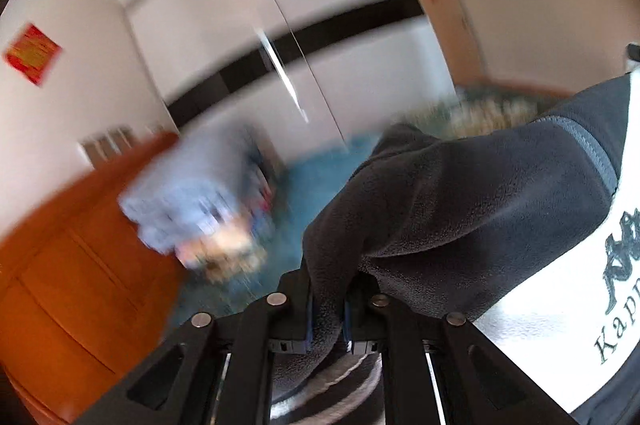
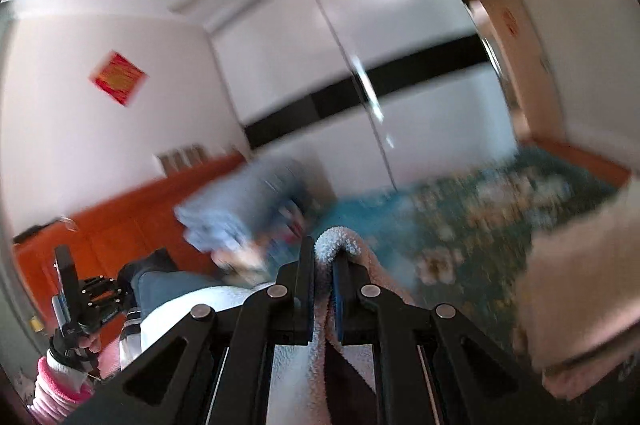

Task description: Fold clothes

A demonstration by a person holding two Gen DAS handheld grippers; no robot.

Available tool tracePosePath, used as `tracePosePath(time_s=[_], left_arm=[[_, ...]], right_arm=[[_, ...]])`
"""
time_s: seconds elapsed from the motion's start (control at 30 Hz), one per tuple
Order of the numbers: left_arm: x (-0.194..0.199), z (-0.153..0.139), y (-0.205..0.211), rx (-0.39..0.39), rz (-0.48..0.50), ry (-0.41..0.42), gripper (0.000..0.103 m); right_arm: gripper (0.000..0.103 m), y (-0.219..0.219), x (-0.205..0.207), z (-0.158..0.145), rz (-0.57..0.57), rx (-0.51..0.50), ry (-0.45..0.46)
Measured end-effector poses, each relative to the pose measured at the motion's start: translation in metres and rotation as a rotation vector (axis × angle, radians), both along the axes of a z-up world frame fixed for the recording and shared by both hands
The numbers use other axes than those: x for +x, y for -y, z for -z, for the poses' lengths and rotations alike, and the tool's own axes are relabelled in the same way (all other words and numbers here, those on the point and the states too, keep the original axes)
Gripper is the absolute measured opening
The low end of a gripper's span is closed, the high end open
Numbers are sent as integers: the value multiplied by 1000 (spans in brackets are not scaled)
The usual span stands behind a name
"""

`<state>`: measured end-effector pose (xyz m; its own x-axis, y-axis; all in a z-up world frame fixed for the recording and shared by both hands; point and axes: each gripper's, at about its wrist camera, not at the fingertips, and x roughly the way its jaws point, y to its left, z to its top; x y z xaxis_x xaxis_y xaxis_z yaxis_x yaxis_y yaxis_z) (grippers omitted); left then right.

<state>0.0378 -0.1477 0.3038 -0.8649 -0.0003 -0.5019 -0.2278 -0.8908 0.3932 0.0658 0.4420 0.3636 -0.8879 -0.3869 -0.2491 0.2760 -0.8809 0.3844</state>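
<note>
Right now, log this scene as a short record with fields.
left gripper: shut on grey fleece sleeve
right gripper: shut on pale fluffy fabric
garment: white body with dark printed logo
background: blue patterned bedspread, blurred blue clothes pile, white wardrobe
image quality: motion blur
</note>
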Motion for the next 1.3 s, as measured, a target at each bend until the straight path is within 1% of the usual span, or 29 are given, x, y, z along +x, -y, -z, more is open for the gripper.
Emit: tracePosePath(time_s=[0.07,0.17,0.27,0.37,0.43,0.5,0.53,0.6,0.63,0.7,0.73,0.77,0.83,0.9,1.0,1.07,1.1,1.17,1.2,1.23,1.27,1.3], left_arm=[[-32,50,-12,-10,-10,104,12],[-62,121,-30,1,-35,261,11],[-79,168,-45,4,-61,356,12],[-95,191,-47,36,-98,395,12],[-103,199,-45,69,-120,424,14],[-107,205,-38,118,-112,454,14],[-109,208,-35,143,-105,469,15],[-103,207,-29,177,-94,498,28],[-98,205,-25,193,-87,511,44],[-88,197,-8,226,-66,500,60],[-80,191,1,248,-52,491,62],[-71,185,11,271,-45,477,63],[-49,173,37,310,-50,439,71],[-30,173,64,317,-91,418,74],[-9,201,101,333,-141,478,74],[-5,226,123,330,-223,529,74],[-4,237,135,339,-266,549,72],[-2,251,153,427,-300,600,71],[0,256,158,463,-303,623,64],[1,260,159,475,-304,646,49],[1,262,157,464,-308,663,32],[1,265,154,446,-314,677,26]], right_arm=[[7,-5,-24,38,27,9,92],[7,-8,-45,78,45,-5,175],[7,-12,-65,118,62,-18,258],[7,-15,-86,158,79,-31,342],[7,-17,-99,185,91,-40,397],[7,-20,-113,212,102,-49,453],[7,-19,-117,215,102,-48,462],[9,-16,-118,210,92,-33,460],[10,-14,-118,208,85,-25,457],[11,-9,-116,204,74,-4,453],[20,-8,-112,202,66,0,446],[33,-7,-108,200,58,1,437],[44,-7,-97,194,38,-7,409],[45,-7,-79,185,28,-10,368],[50,-9,-56,178,15,-12,331],[52,-11,-42,179,11,-13,332],[52,-11,-35,180,9,-14,334],[52,-12,-24,185,9,-2,349],[52,-13,-18,187,9,5,358],[52,-14,-14,190,14,16,368],[52,-14,-9,193,20,26,375],[52,-16,-5,196,25,33,383]])
